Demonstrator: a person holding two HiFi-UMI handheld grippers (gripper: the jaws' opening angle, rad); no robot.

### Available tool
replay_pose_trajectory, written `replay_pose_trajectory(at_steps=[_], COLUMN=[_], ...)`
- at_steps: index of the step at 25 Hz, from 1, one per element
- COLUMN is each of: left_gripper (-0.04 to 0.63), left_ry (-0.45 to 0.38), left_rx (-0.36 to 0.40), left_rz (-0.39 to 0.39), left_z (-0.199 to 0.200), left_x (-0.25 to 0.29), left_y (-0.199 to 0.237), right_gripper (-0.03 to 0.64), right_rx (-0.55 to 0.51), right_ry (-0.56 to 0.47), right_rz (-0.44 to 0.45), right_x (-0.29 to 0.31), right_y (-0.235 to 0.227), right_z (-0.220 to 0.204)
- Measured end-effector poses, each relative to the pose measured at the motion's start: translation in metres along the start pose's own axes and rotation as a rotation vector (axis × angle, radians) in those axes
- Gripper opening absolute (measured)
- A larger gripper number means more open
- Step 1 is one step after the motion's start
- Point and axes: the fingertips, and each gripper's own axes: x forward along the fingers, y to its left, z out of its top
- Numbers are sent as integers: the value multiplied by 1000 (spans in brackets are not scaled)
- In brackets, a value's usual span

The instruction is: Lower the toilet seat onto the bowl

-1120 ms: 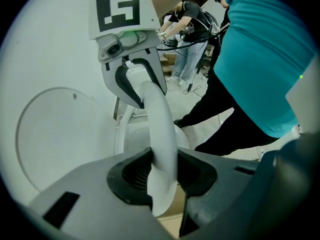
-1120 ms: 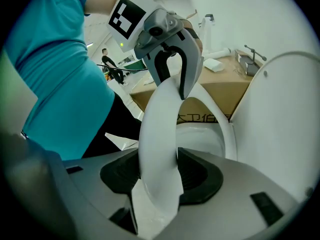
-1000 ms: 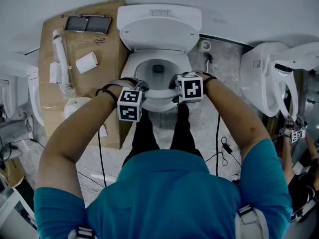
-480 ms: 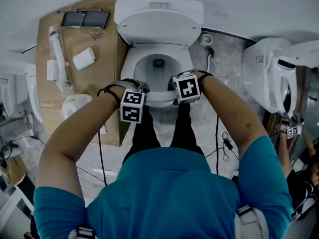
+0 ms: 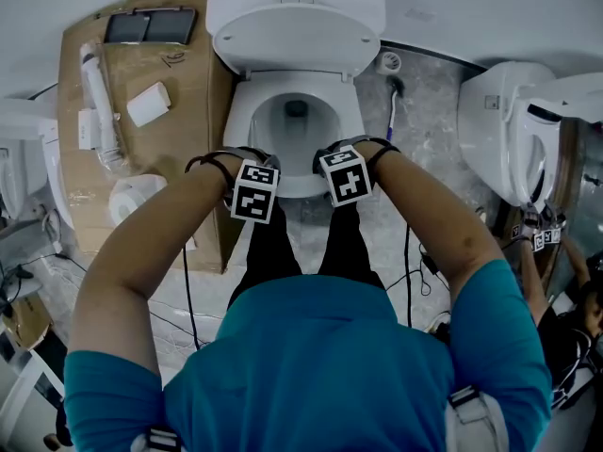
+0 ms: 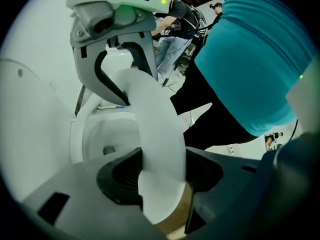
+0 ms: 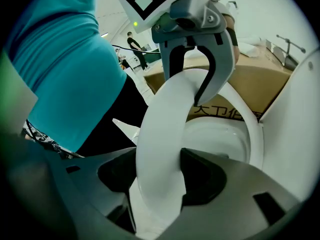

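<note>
my left gripper (image 6: 162,171) has the toilet seat (image 6: 155,119) between its jaws. the white ring fills the gap and meets both dark pads, so i am pinching it, though the jaws have just been opening around it. my right gripper (image 7: 159,176) is on the same ring a little further round the front. the seat fills that gap as well and touches the pad on each side. its jaws stand wide and have also just been opening. each gripper view shows the other gripper further along the ring, with its curved jaws astride the rim.

in the head view both grippers point steeply down, close side by side at the front edge of the toilet. the seat is low over the bowl (image 5: 295,125) and its front is slightly off the rim. in the right gripper view a strip of brown cardboard shows between the ring and the bowl's edge. the lid (image 5: 297,40) stands up against the tank behind.

the cardboard sheet (image 5: 179,149) lies on the floor beside the toilet on my left, and a white roll (image 5: 132,201) and a small white box (image 5: 149,104) lie on it. a second toilet (image 5: 509,130) stands well apart on my right, on the grey floor (image 5: 424,111).
</note>
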Motion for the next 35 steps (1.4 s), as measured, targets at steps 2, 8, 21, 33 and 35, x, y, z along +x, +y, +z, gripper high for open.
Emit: replay_pose_trajectory(at_steps=[2,8,21,33,35], left_gripper=[218,239,252,255,256], left_ry=[7,35,69,114,122], left_rx=[1,13,29,34,34], left_rz=[-41,-117,-119,-91,-92], left_z=[-1,-3,-12,-20,-22], left_x=[7,33,88,134,140], left_y=[-3,-13,-24,-28,-28], right_gripper=[244,245,253,256,257], right_rx=[-6,-22,-44,-53,-53], right_ry=[8,34,59,56,52], right_rz=[-8,-23,-64,-98,-107], right_x=[6,29,81,121,126], right_y=[1,6,10,8,8], right_z=[-1,-6,-17,-27,-28])
